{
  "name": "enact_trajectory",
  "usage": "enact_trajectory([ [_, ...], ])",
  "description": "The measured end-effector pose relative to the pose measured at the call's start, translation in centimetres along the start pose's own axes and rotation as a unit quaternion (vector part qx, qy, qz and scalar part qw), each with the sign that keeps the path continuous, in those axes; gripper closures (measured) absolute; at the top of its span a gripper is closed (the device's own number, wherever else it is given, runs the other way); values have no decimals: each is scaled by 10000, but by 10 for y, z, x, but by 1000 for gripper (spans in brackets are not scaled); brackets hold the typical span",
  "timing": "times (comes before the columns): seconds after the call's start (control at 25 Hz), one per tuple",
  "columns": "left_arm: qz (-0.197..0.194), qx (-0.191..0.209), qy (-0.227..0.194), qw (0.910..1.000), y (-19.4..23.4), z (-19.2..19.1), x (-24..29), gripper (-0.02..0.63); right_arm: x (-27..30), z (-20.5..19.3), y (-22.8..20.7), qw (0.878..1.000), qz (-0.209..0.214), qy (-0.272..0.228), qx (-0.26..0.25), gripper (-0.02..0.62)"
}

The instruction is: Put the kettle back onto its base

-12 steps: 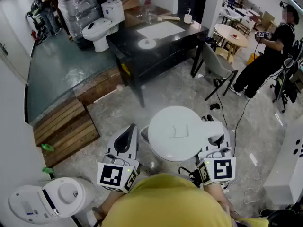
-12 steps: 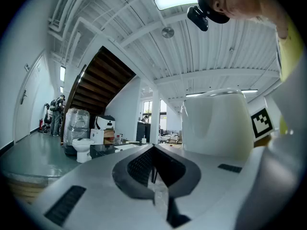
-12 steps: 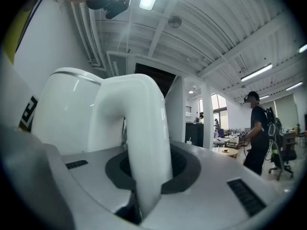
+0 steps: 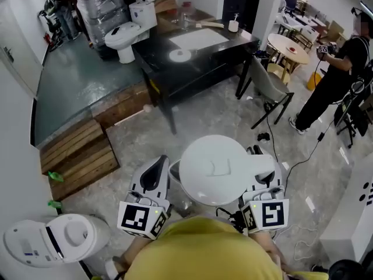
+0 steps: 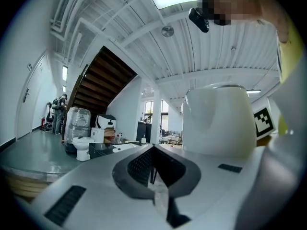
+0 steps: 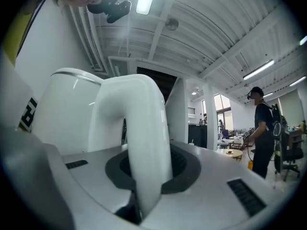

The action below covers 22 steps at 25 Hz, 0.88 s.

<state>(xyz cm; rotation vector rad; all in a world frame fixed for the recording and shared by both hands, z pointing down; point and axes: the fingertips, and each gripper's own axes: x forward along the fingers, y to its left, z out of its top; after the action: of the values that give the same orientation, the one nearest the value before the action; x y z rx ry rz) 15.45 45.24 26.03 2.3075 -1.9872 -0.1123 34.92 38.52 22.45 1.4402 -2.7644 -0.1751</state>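
Kettle (image 4: pixel 215 168), 1, pinched in jaws of right gripper (image 4: pixel 260 168); jaws of left gripper (image 4: pixel 158 167) pressed together; 1 base (image 4: pixel 180 55).

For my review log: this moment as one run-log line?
right tool: shut on kettle handle | left tool: shut, empty | kettle: in air, off base | base: on black table

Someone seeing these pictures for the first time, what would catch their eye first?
The big white kettle fills the middle of the head view, held by its handle in the right gripper, with the left gripper shut and empty beside it. Further off stands a black table bearing a round white disc, likely the kettle's base, with a white toilet to its left.
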Motion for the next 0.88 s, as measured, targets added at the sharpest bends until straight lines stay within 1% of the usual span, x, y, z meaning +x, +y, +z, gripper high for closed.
enact_trajectory([
  [0.16,57,-5,40,10000,-4,-1,6,597,4,0,-13,10000,-13,-49,21,529],
  [0.48,162,-118,134,9997,7,-14,24,597,26,-11,-32,9999,-67,-38,148,529],
  [0.64,95,-129,90,9998,22,-13,48,597,53,-15,-37,9999,-121,-39,112,529],
  [0.88,-54,-122,-39,9999,54,-2,96,597,103,-12,-37,9997,-174,-109,94,529],
])
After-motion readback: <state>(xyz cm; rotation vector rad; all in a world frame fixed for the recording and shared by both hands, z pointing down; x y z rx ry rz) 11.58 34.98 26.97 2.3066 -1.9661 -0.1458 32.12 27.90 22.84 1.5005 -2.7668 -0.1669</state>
